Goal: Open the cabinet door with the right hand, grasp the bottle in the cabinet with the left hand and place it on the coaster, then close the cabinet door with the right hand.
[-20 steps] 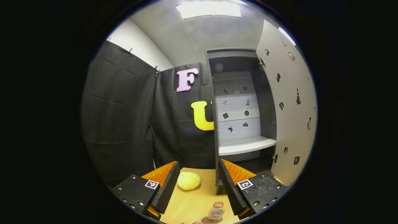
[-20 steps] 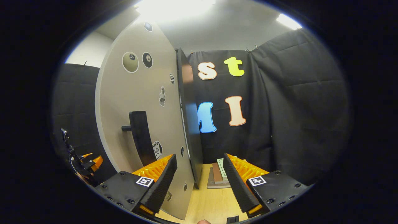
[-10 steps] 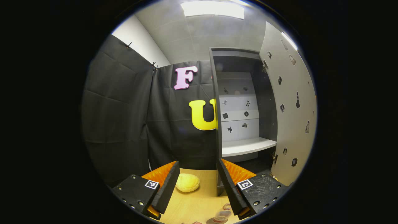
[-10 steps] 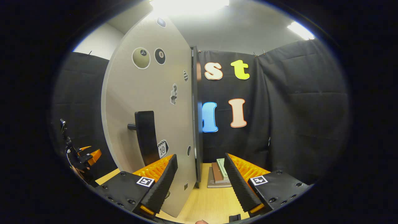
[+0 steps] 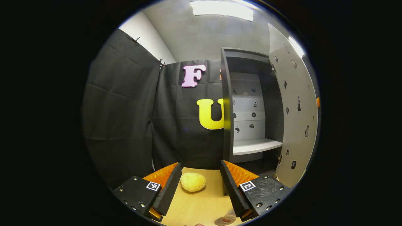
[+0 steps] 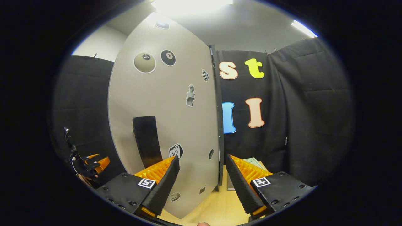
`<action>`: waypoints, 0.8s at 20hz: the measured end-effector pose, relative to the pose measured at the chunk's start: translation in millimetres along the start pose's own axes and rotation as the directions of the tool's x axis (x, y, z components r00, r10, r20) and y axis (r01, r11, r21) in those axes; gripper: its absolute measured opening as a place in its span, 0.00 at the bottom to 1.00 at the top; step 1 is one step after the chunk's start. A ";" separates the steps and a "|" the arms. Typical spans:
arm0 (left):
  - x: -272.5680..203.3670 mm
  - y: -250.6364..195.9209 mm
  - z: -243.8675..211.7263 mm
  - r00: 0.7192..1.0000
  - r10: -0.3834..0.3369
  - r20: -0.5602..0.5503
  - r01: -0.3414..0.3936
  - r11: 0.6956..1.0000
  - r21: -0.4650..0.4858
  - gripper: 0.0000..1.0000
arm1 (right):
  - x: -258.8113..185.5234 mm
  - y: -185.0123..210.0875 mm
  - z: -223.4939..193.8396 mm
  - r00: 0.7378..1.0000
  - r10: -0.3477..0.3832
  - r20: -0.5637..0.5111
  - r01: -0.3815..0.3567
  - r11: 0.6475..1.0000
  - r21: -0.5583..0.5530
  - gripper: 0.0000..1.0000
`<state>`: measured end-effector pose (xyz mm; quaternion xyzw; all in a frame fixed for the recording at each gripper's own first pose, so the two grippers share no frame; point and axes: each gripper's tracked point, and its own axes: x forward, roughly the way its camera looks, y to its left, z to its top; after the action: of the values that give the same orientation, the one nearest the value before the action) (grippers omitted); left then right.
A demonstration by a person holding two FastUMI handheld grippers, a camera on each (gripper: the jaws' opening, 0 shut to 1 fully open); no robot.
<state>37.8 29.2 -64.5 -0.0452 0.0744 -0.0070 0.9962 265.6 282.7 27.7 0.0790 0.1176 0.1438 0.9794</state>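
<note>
Left gripper view: left gripper [image 5: 198,188] over the wooden table [image 5: 201,207], fingers spread wide, nothing between them. A yellow lumpy object [image 5: 193,181] lies on the table ahead of the gap. The bottle [image 5: 230,216] shows at the bottom edge by the right finger, standing on the coaster [image 5: 221,222], partly cut off. Cabinet [image 5: 248,106] interior visible, white shelf [image 5: 256,146] bare, stickers on back panel. Cabinet door [image 5: 296,119] stands open at right.

Right gripper view: right gripper [image 6: 202,182] with fingers spread, holding nothing, facing the door's outer face [image 6: 169,125] with its black handle [image 6: 147,141] and stickers. A book stack [image 6: 251,166] lies behind the right finger. The other gripper [image 6: 94,161] shows at far left; can't tell its fingers from here.
</note>
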 end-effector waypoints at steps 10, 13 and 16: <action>-0.8 25.3 -3.3 1.000 -0.031 -0.005 0.031 0.999 -0.024 0.73 | 41.0 66.9 -2.3 0.994 0.107 -0.005 -0.107 0.994 0.032 0.96; -0.5 39.0 -6.8 1.000 -0.022 -0.009 0.022 1.000 -0.016 0.73 | 60.2 89.7 -4.4 0.990 0.143 -0.007 -0.142 0.989 0.028 0.96; -0.6 53.5 -11.1 1.000 -0.003 -0.011 0.003 1.000 -0.018 0.73 | 83.1 117.0 -7.6 0.983 0.183 -0.006 -0.183 0.983 0.036 0.96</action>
<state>36.0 81.6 -80.2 -0.0541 0.0799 -0.0081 0.9953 310.2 419.3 25.2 0.1061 0.1168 0.2314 0.9600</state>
